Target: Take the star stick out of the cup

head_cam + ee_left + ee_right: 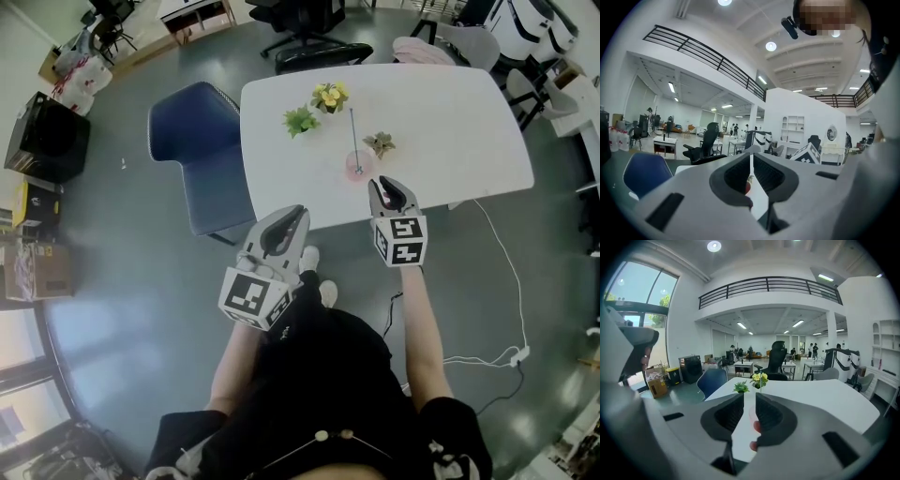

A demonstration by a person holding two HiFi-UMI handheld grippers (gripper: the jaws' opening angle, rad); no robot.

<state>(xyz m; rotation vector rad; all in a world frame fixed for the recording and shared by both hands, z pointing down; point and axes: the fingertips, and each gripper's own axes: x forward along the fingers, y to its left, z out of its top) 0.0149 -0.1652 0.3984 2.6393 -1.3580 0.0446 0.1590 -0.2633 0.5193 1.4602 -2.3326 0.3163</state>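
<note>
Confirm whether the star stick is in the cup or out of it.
In. The head view shows the star stick standing upright in the pink cup; the right tongs sit short of it, empty.

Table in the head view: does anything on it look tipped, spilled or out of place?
Nothing stands out: the pink cup stands upright with the stick in it, and three small plants sit upright nearby.

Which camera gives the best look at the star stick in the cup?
Head view: the star stick shows full length, standing in the pink cup. The right gripper view shows a thin sliver; the left gripper view, nothing clear.
</note>
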